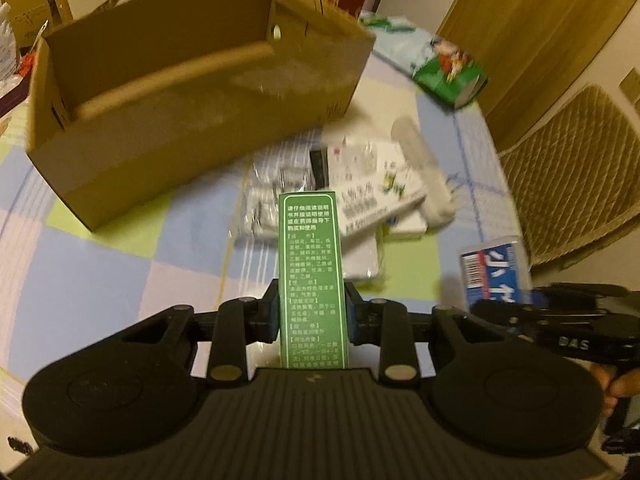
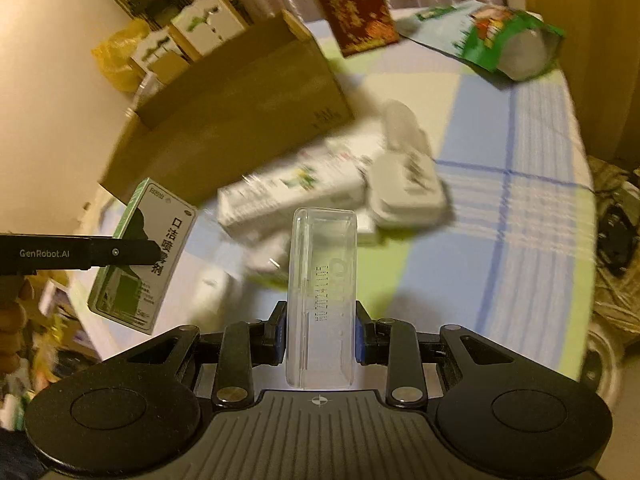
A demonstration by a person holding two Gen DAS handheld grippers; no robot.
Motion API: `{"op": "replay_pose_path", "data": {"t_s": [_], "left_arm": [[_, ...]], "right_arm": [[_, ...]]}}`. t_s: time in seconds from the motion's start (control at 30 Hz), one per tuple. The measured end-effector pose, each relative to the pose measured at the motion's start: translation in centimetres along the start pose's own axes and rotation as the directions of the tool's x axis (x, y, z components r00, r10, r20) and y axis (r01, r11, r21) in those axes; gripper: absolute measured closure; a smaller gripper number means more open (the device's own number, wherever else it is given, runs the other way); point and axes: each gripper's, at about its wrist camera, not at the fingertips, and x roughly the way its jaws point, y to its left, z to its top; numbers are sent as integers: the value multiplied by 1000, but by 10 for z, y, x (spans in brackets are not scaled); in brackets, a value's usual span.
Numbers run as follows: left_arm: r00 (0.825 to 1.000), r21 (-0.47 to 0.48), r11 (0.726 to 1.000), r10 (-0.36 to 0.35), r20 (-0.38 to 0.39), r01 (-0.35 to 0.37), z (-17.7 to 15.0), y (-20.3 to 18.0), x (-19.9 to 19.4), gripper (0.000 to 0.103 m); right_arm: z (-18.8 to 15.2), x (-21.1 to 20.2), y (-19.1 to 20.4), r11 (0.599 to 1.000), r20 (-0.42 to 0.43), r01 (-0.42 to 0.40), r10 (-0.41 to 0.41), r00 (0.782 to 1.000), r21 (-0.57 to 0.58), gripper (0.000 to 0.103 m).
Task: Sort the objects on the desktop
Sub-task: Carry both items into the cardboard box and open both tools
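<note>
Two loads pinched: left tool [image 1: 312, 314] clamps tall green carton [image 1: 311, 276], right tool [image 2: 320, 336] clamps clear plastic case [image 2: 322, 296]; best carried upright toward open brown cardboard box [image 1: 192, 92] at eleven o'clock.

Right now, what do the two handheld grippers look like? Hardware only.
Both grippers, left gripper and right gripper, share one build: matte black linkage arms with silver pivot pins, blue pads on the fingers, two round black housings beside a ribbed grey centre plate. The left's side bar reads "GenRobot.AI" in the right wrist view. No cables or sleeves show.
</note>
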Motion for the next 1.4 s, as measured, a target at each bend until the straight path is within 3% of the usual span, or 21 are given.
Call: {"op": "replay_pose_path", "data": {"t_s": [0.27,0.5,0.67,0.77,0.9,1.03,1.27,1.3,1.33,1.37,1.4], "left_arm": [[986,9,999,52,160,-54,62,34,-49,77],[968,-17,990,139,209,-138,134,73,-44,77],[962,-45,979,206,179,-201,175,99,-12,77],[960,-97,966,250,129,-239,185,121,17,77],[963,-192,947,270,29,-259,187,153,54,77],[959,-226,933,279,-42,-281,192,176,80,77],[965,-260,929,252,-79,-264,200,193,98,76],[965,-263,929,248,-81,-260,200,194,99,76],[966,-265,929,243,-84,-257,200,194,100,76],[968,-269,930,238,-84,-252,201,194,101,75],[969,-273,930,233,-83,-247,201,195,102,75]], "right_arm": [[75,1,46,993,70,-63,71,995,-104,73],[174,31,102,965,109,-69,99,989,-255,73],[241,93,131,949,49,-23,40,998,-313,73],[258,141,136,946,-26,-9,1,1000,-323,73],[261,205,139,940,-140,-8,-42,989,-342,73],[262,252,145,928,-218,-4,-83,972,-372,73],[266,294,151,920,-286,-46,-73,955,-390,72],[266,297,152,919,-288,-42,-79,954,-392,63],[266,300,152,918,-290,-38,-85,953,-395,37],[265,300,151,916,-284,-30,-93,954,-400,28],[265,298,151,914,-278,-22,-101,955,-406,26]]}}
